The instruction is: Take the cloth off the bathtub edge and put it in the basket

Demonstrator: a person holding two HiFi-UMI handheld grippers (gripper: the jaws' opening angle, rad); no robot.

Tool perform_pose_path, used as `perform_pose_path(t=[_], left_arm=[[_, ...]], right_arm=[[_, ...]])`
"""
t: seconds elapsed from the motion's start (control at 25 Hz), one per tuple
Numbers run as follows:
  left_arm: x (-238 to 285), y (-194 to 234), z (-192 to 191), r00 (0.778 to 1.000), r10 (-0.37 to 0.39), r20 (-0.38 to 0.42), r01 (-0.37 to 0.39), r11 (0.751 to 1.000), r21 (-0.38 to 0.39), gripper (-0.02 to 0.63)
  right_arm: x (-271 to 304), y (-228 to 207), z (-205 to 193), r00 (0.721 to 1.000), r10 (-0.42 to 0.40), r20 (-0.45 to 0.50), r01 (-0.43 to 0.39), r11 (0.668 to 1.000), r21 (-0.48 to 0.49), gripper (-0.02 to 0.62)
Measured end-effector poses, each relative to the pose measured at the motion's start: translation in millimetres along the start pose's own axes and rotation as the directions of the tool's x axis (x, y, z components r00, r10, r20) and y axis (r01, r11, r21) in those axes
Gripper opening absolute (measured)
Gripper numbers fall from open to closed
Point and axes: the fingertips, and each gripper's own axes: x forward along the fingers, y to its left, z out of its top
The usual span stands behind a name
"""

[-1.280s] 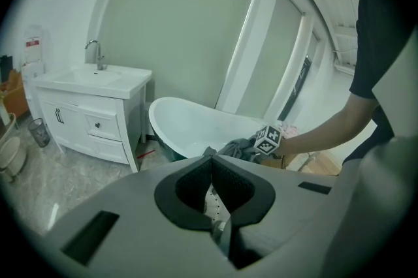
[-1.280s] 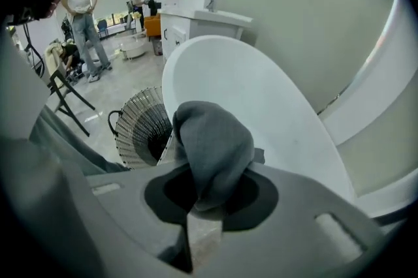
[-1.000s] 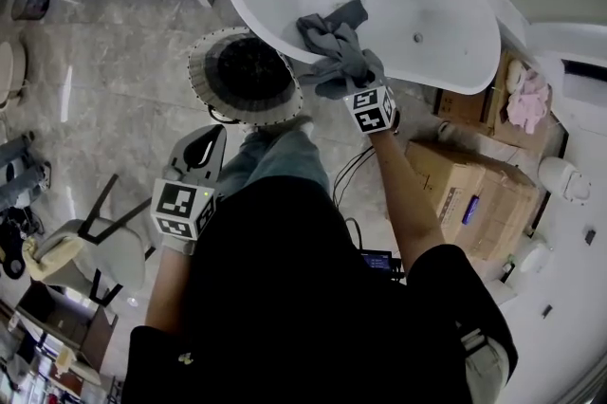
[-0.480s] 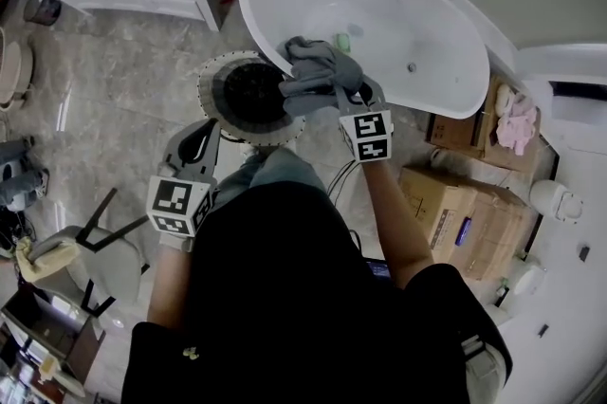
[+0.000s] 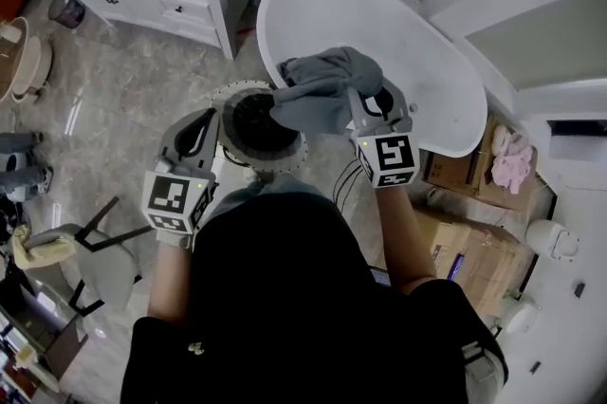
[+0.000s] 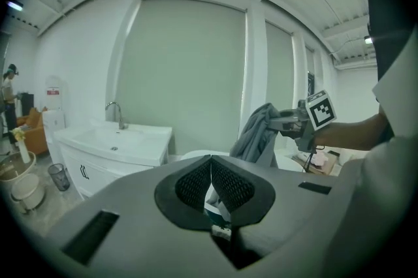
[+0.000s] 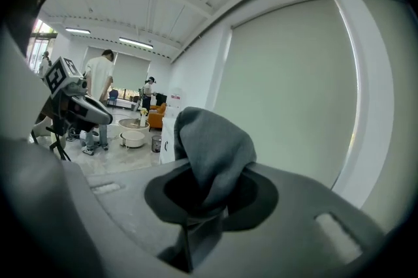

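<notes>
Right gripper (image 5: pixel 363 103) clamped on cloth (image 5: pixel 318 89)
Basket (image 5: pixel 277 159) at cloth's 8 o'clock, bathtub (image 5: pixel 408 42) at 1 o'clock; left gripper (image 5: pixel 197 129) closed, empty.

Right tool (image 5: pixel 358 108) risen with cloth (image 5: pixel 318 87), off bathtub (image 5: pixel 427 70) edge, nearer basket (image 5: pixel 248 122)

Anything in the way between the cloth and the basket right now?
Nothing visible. The cloth hangs from the right gripper, overlapping the basket at its right rim in the head view. The basket's mouth is uncovered. The left gripper sits at the left rim, not over the opening.
</notes>
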Motion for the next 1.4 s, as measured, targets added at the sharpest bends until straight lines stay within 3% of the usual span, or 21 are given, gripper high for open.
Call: perform_pose_path(t=[0.32, 0.56, 0.96, 1.4], left_arm=[[-20.8, 17.8, 61.0, 0.991, 0.095, 0.097, -0.099, 0.995, 0.029, 0.015], [-45.7, 41.7, 97.1, 0.969, 0.194, 0.154, -0.204, 0.978, 0.051, 0.015], [-134.3, 88.8, 128.8, 0.889, 0.402, 0.22, -0.418, 0.908, 0.03, 0.015], [-237.9, 118.8, 108.7, 0.771, 0.604, 0.202, -0.61, 0.792, -0.041, 0.015]], right_arm=[[9.6, 2.1, 95.3, 0.985, 0.064, 0.158, -0.053, 0.996, -0.072, 0.067], [27.6, 26.8, 160.2, 0.95, 0.155, 0.273, -0.126, 0.985, -0.12, 0.067], [54.4, 110.4, 254.8, 0.837, 0.352, 0.419, -0.3, 0.936, -0.185, 0.067], [59.6, 247.8, 303.9, 0.678, 0.585, 0.445, -0.531, 0.808, -0.254, 0.067]])
